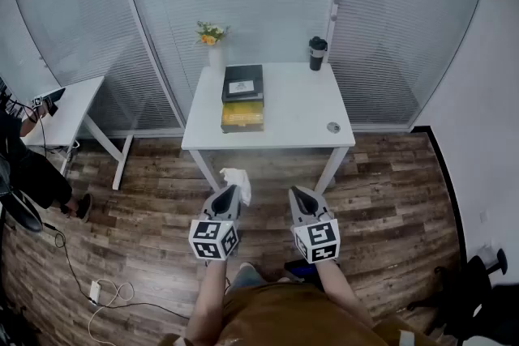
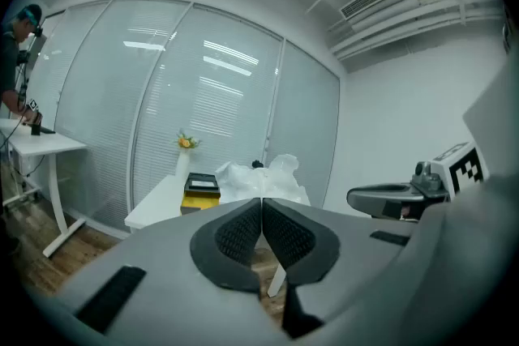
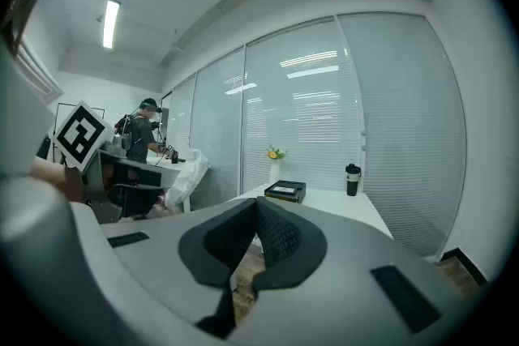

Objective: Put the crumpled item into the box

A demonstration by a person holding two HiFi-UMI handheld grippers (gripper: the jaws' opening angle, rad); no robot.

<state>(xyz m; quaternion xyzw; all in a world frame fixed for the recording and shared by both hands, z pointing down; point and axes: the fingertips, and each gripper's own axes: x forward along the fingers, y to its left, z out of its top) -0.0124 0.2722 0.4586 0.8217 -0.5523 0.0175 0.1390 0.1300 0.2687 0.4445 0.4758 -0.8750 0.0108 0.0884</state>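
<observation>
Left gripper (image 1: 230, 194) clamped on crumpled item (image 1: 236, 181); right gripper (image 1: 298, 194) closed, empty.
Risk: the light tip pinch could slip before reaching the far box (image 1: 242, 85).

Crumpled item (image 1: 237, 179) white. Bench (image 1: 300, 105) white. Box (image 1: 242, 83) black, near part yellow. Cup (image 1: 318, 53) black. Floor (image 1: 389, 174) brown wood grain. Flowers (image 1: 210, 33) yellow-orange, vase (image 1: 215, 57) white.

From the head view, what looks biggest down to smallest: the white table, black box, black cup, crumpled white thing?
1. white table
2. black box
3. crumpled white thing and black cup look nearly alike; the crumpled thing, pinched in the left claw, is nearer the camera, so I leave them unranked.
</observation>
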